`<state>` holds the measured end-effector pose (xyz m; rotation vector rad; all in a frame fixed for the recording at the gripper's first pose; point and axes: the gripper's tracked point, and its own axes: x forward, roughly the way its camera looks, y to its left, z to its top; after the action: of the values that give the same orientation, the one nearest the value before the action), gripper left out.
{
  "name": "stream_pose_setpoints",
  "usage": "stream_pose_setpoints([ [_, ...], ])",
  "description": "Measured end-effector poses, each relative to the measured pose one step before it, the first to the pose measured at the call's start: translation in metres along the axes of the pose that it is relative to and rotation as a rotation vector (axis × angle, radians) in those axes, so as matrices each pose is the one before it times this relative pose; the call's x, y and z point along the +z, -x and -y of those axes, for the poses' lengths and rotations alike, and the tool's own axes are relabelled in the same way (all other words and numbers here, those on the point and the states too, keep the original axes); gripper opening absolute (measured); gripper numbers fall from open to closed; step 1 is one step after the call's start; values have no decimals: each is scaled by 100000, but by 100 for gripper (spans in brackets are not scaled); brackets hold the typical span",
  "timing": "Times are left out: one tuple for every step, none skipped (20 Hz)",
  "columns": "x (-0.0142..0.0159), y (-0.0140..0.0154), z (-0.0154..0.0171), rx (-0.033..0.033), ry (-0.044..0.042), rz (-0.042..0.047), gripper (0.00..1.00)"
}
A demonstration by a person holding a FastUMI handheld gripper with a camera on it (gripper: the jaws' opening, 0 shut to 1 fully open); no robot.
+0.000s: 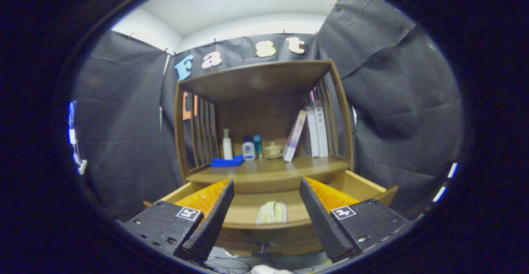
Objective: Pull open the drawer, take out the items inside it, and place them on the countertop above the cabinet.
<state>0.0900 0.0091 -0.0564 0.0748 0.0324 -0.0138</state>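
With the drawer [372, 185] already pulled out from the wooden cabinet [264, 84], the gripper [266, 212] hangs above its front edge, jaws spread wide and holding nothing, framing the one item visible inside. That item, a pale greenish-cream soft-looking object [271, 213] (its exact kind cannot be told), lies on the drawer floor between the two fingers and close behind the drawer front, where the knob [263, 246] projects. The wide opening suits a descent over the object, judged to be the step in hand. The countertop [264, 170], the destination, lies just above and behind the drawer; it already carries a blue cloth [226, 161], a white pump bottle [227, 144], two smaller bottles [248, 149], a small lidded pot [272, 151] and leaning books [316, 129], leaving bare wood along its front edge for the placement.
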Motion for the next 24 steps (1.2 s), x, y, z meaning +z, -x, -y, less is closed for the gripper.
stream_pose_setpoints([
  [2287, -1104, 145, 120, 1039, 1629, 100],
  [2140, -1128, 167, -14, 872, 1975, 100],
  [1791, -1140, 406, -806, 1238, 748, 100],
  [1129, -1361, 250, -676, 348, -303, 100],
  [773, -1281, 116, -322, -328, -1603, 100],
  [452, -1152, -186, 1095, -702, -3118, 100],
  [-103, -1085, -363, 1705, -1253, -5366, 100],
  [-421, -1189, -31, 850, -455, -5441, 100],
  [-546, -1268, 44, 278, 539, -6158, 100],
  [-1203, -1026, 127, -497, 748, -7574, 100],
  [-1393, -1256, 5, -861, 1382, -8732, 100],
  [-1358, -1224, -296, 320, 1235, -7659, 100],
  [-1435, -1349, -132, -660, 706, -7944, 100],
  [-1577, -1069, -398, 645, 1677, -7998, 98],
  [-1638, -794, -873, 153, 1842, -6903, 97],
  [-1143, -1731, 725, -631, 286, -7058, 95],
  [-1375, -1224, -413, 1232, -1615, -6644, 95],
  [-1363, -587, -797, 911, -1823, -6611, 94],
  [-784, -954, -39, -134, -1607, -5309, 94],
  [-1022, -1030, 237, -308, -422, -5167, 94],
  [-570, -891, 156, -284, -1087, -4646, 94],
  [-199, -616, -190, 291, -1036, -3398, 93],
  [-313, -686, -86, -176, -446, -3542, 92],
  [-269, -459, 263, -1587, 68, -3228, 91],
])
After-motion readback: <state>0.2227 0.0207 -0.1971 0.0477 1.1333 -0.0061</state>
